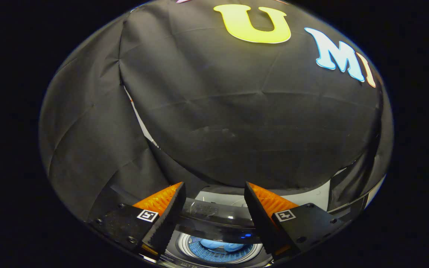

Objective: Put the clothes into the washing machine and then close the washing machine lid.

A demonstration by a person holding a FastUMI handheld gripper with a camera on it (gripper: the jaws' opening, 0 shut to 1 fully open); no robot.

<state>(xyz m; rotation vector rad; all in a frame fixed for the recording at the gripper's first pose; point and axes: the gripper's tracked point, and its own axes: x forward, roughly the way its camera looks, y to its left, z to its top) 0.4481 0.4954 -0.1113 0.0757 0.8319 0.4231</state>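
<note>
We hold the tool point(214, 199) with fingers apart over the washing machine point(218, 251) — blue clothes point(218, 245) in its drum, lid point(214, 219) raised between the fingers.

The washing machine point(218, 223) is sitting below the parted, empty fingers point(214, 223), its lid point(214, 217) standing open. Inside its drum point(220, 253), pale blue clothes point(218, 245) are lying on the perforated bottom, showing between the fingers.
</note>
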